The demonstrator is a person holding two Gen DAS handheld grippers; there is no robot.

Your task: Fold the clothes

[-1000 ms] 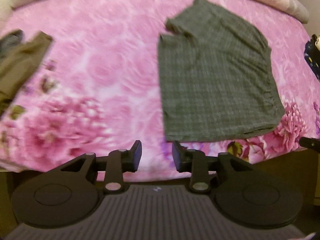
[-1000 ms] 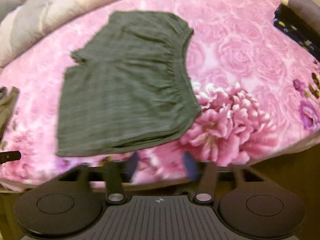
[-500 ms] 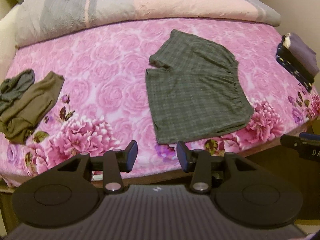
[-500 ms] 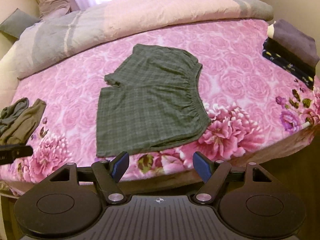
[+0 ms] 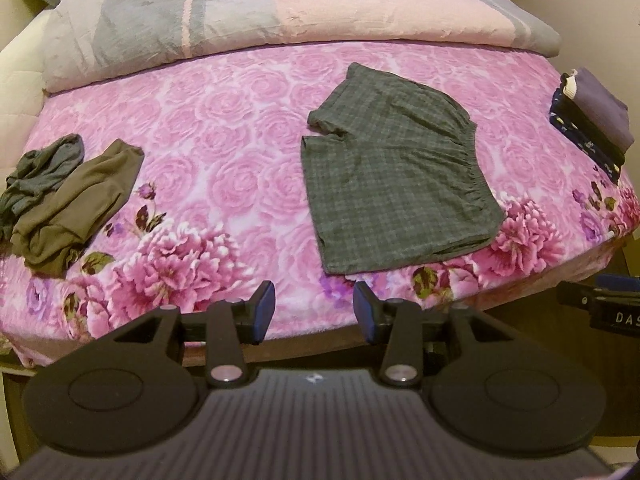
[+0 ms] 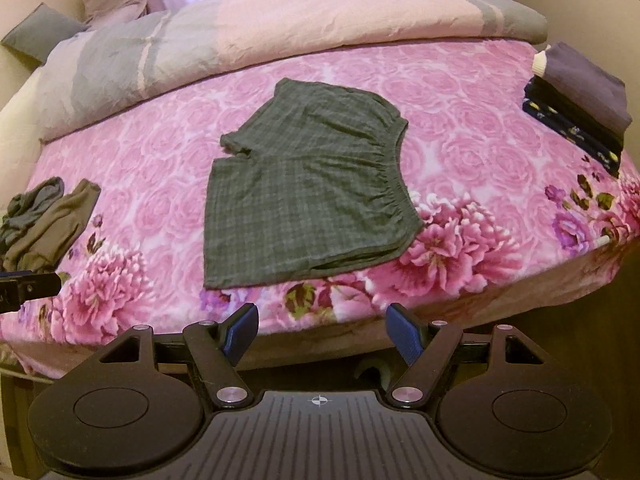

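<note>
Left gripper [image 5: 314, 316]: jaws parted by a moderate gap, nothing between them, held off the near edge of the bed [image 5: 224, 152]. Right gripper [image 6: 322, 332]: jaws spread wider, also empty, likewise short of the mattress edge. Green plaid shorts [image 6: 304, 192] lie flat on the pink floral blanket, at 12 o'clock from the right gripper and 1 o'clock from the left; waistband faces right. Crumpled olive and grey garments [image 5: 68, 196] sit at 10 o'clock, well apart. Folded dark stack [image 6: 576, 108] rests at 2 o'clock near the bed's edge. Rolled duvet [image 6: 280, 28] lies along the far side.
</note>
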